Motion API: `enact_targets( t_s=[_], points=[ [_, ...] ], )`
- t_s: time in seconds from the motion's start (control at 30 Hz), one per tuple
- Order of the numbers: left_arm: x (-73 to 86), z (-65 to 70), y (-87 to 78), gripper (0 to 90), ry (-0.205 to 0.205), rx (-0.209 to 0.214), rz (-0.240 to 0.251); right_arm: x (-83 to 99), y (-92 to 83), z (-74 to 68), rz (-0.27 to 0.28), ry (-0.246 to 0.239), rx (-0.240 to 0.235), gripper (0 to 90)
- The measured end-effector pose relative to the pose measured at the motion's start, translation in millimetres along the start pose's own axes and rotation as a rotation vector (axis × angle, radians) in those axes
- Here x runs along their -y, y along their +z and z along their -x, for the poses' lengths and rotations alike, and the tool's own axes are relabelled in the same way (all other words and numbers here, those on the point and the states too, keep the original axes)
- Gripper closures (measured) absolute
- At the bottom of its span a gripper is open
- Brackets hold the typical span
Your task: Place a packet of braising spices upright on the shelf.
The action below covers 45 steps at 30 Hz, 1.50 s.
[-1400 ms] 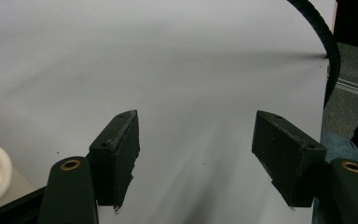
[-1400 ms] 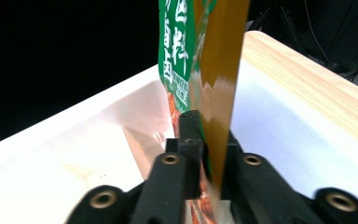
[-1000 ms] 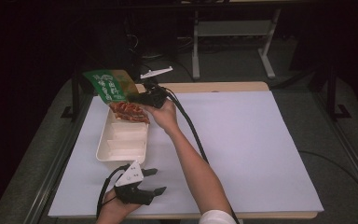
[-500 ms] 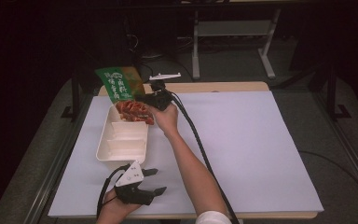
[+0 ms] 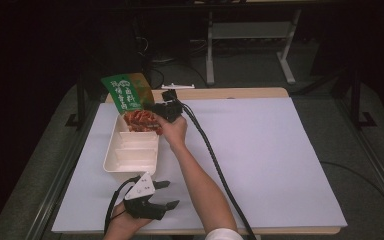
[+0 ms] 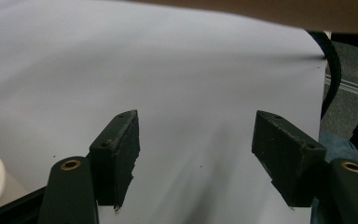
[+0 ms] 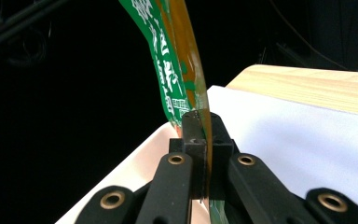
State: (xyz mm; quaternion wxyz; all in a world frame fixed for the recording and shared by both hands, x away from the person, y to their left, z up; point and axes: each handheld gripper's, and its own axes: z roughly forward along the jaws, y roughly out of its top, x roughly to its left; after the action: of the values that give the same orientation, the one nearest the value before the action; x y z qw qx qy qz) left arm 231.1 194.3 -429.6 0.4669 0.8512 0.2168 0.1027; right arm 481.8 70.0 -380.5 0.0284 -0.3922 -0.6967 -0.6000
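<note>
Dark surroundings frame a table (image 5: 260, 165) under a white sheet. From the high view, the right gripper (image 5: 166, 111) holds a green packet (image 5: 126, 92) tilted over the far compartment of a cream tray (image 5: 130, 159), where reddish food (image 5: 141, 120) lies; against a second ago the packet sits lower and closer to the tray, so the emptying looks nearly finished. The left gripper (image 5: 164, 194) rests near the table's front edge. Its own view shows fingers (image 6: 116, 154) spread wide over bare sheet. The right gripper view shows fingers (image 7: 193, 135) clamped on the packet's edge.

White sheet (image 5: 260, 150) on wooden table (image 5: 240, 93)
</note>
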Motion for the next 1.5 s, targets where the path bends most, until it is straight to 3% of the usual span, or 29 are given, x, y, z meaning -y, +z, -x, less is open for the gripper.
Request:
enact_targets(
  t_s=[0.1,0.2,0.27,0.37,0.47,0.53,0.73,0.93,1.5],
  points=[
    [-0.1,-0.4,-0.8,31.4,0.002,-0.001,0.001,9.4,-0.2,3.7,0.024,0.005,0.026,89.3],
    [0.0,-0.2,-0.2,31.4,0.001,0.000,-0.001,18.9,-1.1,7.3,0.049,0.023,0.019,89.2],
    [0.1,0.3,0.4,31.4,0.001,0.000,-0.001,22.5,-1.2,7.7,0.050,-0.002,-0.002,89.1],
    [-0.2,0.8,1.1,31.4,0.000,0.002,-0.004,20.5,-2.0,4.4,0.022,-0.073,-0.002,88.8],
    [-0.3,1.3,1.8,31.4,0.002,0.004,-0.006,17.5,-2.3,3.9,-0.003,-0.099,-0.010,87.8],
    [-0.2,1.9,2.2,31.3,0.005,0.004,-0.010,13.7,-6.7,1.4,-0.034,-0.144,0.014,84.5],
    [-0.2,2.2,2.7,31.1,0.006,0.003,-0.010,8.7,-17.6,-1.4,-0.072,-0.175,0.018,70.4],
    [0.1,1.4,2.1,30.6,0.007,0.000,-0.012,5.5,-26.4,-5.3,-0.098,-0.202,0.020,64.2],
    [-0.2,4.0,2.7,29.4,0.018,-0.006,-0.012,-0.7,-74.8,-3.8,-0.127,-0.243,0.066,59.3]
  ],
)
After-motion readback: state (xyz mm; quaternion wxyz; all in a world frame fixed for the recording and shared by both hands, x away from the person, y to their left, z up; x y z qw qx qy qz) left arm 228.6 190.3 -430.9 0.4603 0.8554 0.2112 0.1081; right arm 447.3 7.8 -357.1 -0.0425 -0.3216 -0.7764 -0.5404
